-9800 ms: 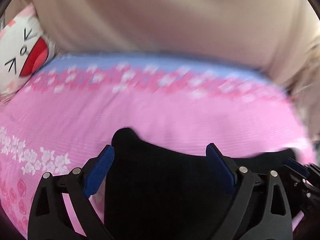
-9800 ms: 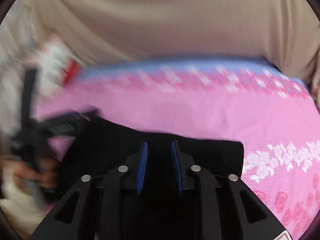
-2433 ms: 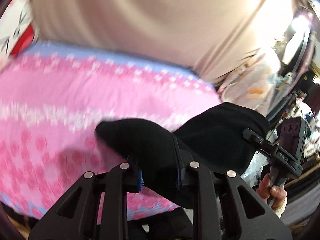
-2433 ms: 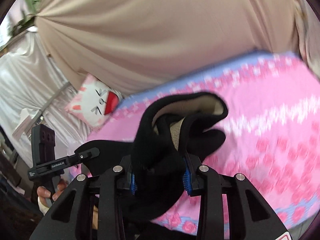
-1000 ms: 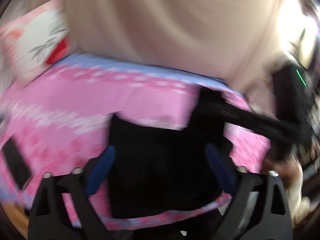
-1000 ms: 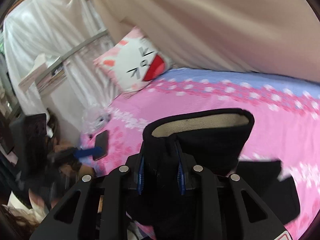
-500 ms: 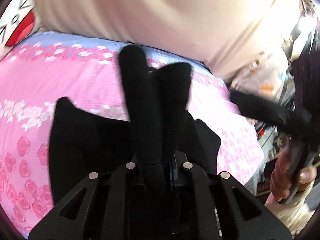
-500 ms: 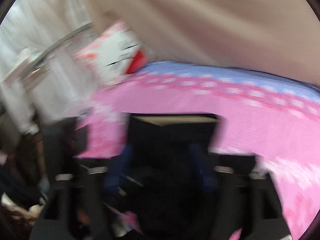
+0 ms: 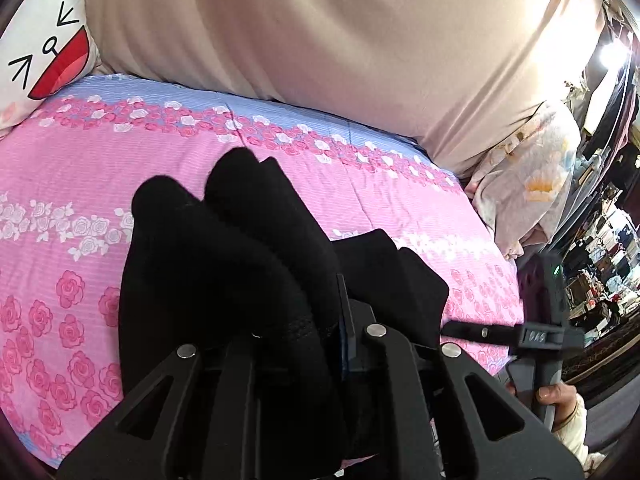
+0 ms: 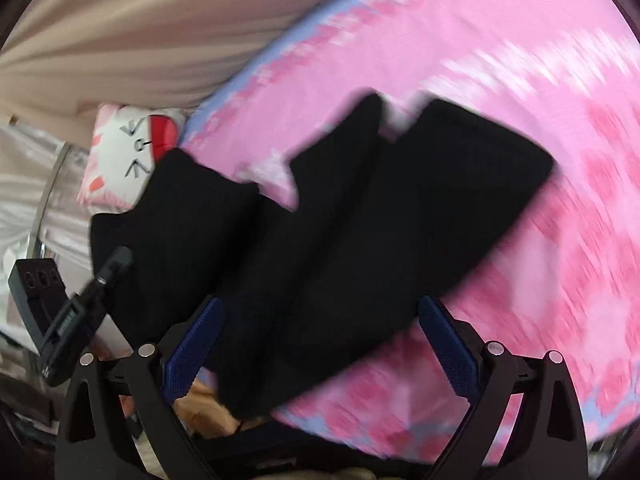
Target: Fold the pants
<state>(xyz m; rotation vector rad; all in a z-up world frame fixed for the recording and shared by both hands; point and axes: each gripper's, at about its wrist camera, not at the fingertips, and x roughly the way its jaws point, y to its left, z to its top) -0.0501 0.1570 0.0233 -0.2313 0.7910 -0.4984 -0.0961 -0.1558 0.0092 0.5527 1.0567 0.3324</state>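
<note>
so the left gripper (image 9: 304, 320) has its jaws clamped on a bunched wad of the black pants (image 10: 360, 240), probably to lift that end over, while the right gripper (image 10: 320, 344) hangs wide open above the rest sprawled on the pink bed (image 9: 200, 168).

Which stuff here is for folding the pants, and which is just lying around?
For the job:
black fabric pants
left gripper, shut on them
right gripper, open
pink rose-print bedsheet

Lying about:
white cartoon-face pillow
beige curtain
pale floral bedding bundle
</note>
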